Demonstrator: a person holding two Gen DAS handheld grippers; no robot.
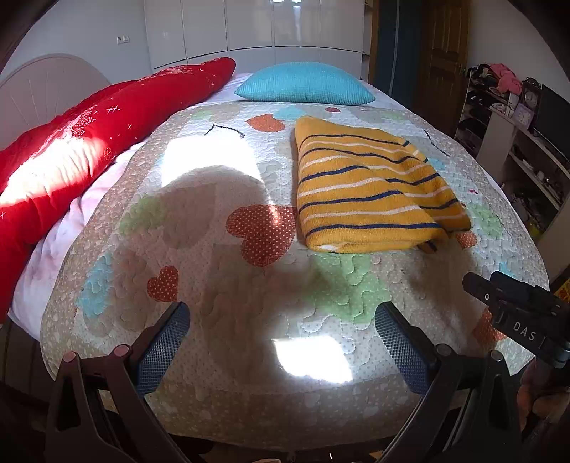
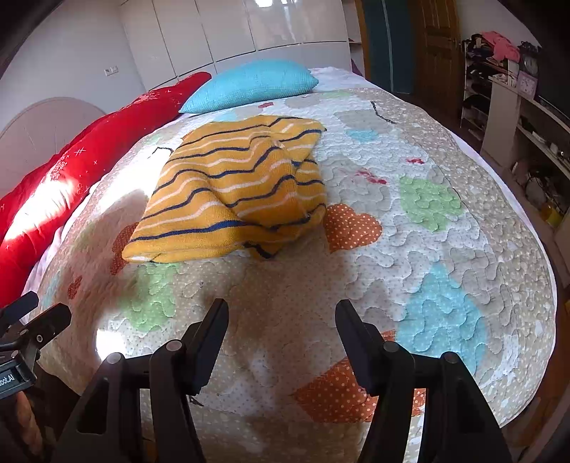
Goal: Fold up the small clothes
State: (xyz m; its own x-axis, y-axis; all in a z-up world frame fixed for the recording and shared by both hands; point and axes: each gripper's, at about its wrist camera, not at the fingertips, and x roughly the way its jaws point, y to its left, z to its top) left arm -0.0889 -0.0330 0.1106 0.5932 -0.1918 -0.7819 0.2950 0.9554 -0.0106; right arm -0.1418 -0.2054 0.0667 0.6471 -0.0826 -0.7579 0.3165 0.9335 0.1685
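A yellow knit garment with navy and white stripes (image 1: 370,192) lies folded on the quilted bedspread (image 1: 221,249); the right wrist view shows the same garment (image 2: 235,192) left of centre, with a corner tucked under at its near edge. My left gripper (image 1: 281,334) hovers over the near part of the quilt, short of the garment and to its left, jaws wide apart with nothing between them. My right gripper (image 2: 281,327) is also open and empty, just short of the garment's near edge. Each view catches the other tool at its edge.
A red duvet (image 1: 82,142) runs along the bed's left side and a turquoise pillow (image 1: 306,83) lies at the head. White wardrobes (image 1: 249,32) stand behind. Cluttered shelves (image 1: 513,142) and a wooden door (image 1: 441,50) are on the right. Sun patches fall on the quilt.
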